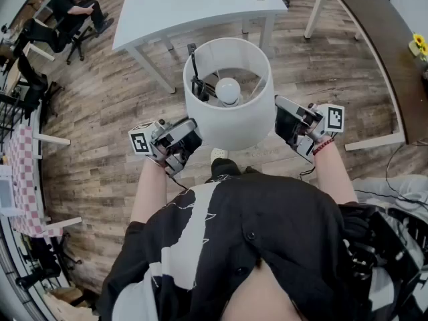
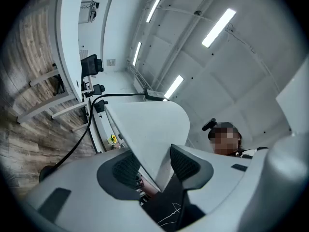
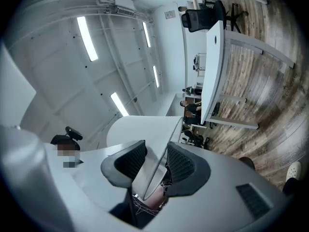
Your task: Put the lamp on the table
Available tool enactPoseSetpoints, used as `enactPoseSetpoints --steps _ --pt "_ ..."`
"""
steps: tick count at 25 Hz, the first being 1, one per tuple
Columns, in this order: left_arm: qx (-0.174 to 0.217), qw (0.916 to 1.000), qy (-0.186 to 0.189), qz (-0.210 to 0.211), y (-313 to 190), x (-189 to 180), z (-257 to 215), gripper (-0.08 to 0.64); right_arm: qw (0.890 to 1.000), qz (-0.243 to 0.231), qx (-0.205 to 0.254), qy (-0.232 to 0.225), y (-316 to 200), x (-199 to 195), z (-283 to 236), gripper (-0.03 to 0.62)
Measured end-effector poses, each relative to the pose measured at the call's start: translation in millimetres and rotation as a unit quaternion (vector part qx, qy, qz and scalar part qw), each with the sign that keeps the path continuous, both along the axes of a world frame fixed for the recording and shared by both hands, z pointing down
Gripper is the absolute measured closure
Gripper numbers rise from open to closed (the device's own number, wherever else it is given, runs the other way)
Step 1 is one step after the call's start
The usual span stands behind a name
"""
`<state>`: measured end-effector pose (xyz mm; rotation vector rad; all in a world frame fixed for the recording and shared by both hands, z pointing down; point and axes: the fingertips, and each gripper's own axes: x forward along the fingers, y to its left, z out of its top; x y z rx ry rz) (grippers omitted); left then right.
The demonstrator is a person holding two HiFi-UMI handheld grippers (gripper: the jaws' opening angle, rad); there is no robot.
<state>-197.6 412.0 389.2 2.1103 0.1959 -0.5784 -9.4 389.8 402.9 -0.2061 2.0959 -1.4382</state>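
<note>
Pinching is done on both sides: the left gripper (image 1: 189,139) is closed on the left wall of the lamp (image 1: 227,119), which is held up in the air, and the right gripper (image 1: 284,122) on its right wall. Bare floor (image 1: 114,99) is left open before the table (image 1: 194,2).

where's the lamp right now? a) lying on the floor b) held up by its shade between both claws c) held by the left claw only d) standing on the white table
B: the left claw and the right claw each pinch the wall of the shade from opposite sides, holding the lamp above the wood floor, short of the white table.
</note>
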Motion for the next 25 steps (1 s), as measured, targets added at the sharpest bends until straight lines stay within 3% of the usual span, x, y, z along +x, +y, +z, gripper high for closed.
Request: enactPoseSetpoints --steps 13,25 --pt "-0.001 0.9992 0.008 0.038 -68 -8 0 0.368 1.000 0.031 0.002 0.004 -59 -7 -3 0.453" --pt "-0.010 0.9971 0.009 0.075 -150 -21 -16 0.368 0.995 0.091 -0.011 -0.029 -127 -17 -18 0.456"
